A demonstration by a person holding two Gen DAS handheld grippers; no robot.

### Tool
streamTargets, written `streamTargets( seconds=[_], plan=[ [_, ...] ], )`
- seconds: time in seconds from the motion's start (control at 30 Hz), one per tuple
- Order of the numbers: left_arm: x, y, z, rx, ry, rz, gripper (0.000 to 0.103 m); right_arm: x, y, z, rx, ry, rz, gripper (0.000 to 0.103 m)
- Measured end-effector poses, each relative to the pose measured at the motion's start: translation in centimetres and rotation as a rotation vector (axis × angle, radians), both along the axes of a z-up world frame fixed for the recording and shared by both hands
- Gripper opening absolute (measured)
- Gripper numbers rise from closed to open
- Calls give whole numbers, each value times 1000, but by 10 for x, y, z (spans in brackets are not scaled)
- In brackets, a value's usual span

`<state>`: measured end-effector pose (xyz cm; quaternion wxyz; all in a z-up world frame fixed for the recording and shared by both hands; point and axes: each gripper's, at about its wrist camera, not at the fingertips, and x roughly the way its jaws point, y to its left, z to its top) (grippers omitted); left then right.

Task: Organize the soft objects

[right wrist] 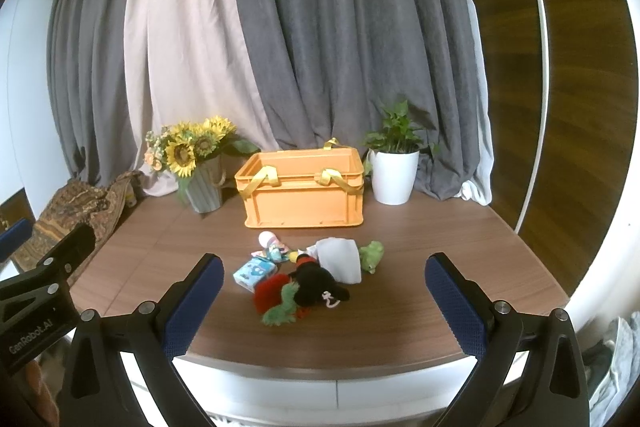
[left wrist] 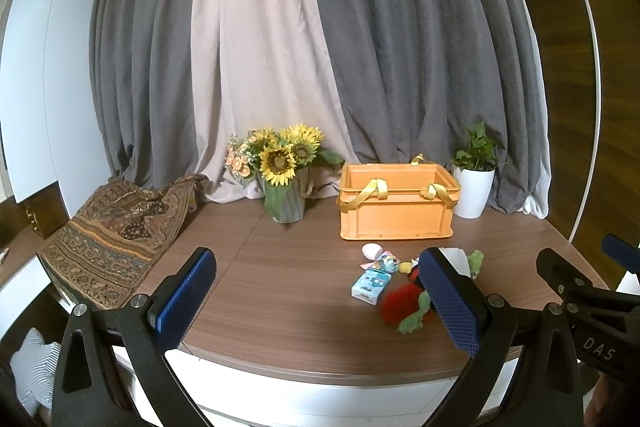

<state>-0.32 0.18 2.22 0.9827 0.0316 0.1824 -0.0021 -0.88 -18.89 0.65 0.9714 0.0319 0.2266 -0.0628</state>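
An orange crate (right wrist: 304, 195) with yellow handles stands at the back of the wooden table (right wrist: 420, 307); it also shows in the left wrist view (left wrist: 396, 215). In front of it lies a pile of soft items: a black plush (right wrist: 320, 287), a red and green plush (right wrist: 276, 299), a white cloth (right wrist: 340, 259), a green frog plush (right wrist: 372, 255), a blue tissue pack (right wrist: 254, 273) and a pink egg (right wrist: 266, 239). My right gripper (right wrist: 324, 303) is open and empty, near the pile's front. My left gripper (left wrist: 316, 299) is open and empty, left of the pile (left wrist: 404, 307).
A sunflower vase (right wrist: 200, 167) stands back left and a white potted plant (right wrist: 394, 171) back right of the crate. A patterned cloth (left wrist: 112, 239) drapes the table's left edge. Grey and beige curtains (right wrist: 280, 47) hang behind.
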Motion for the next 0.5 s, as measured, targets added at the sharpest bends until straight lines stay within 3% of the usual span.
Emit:
streamTargets(
  seconds=[0.5],
  plan=[
    [0, -2, -3, 0, -2, 1, 103, -1, 1, -1, 1, -3, 0, 102]
  ],
)
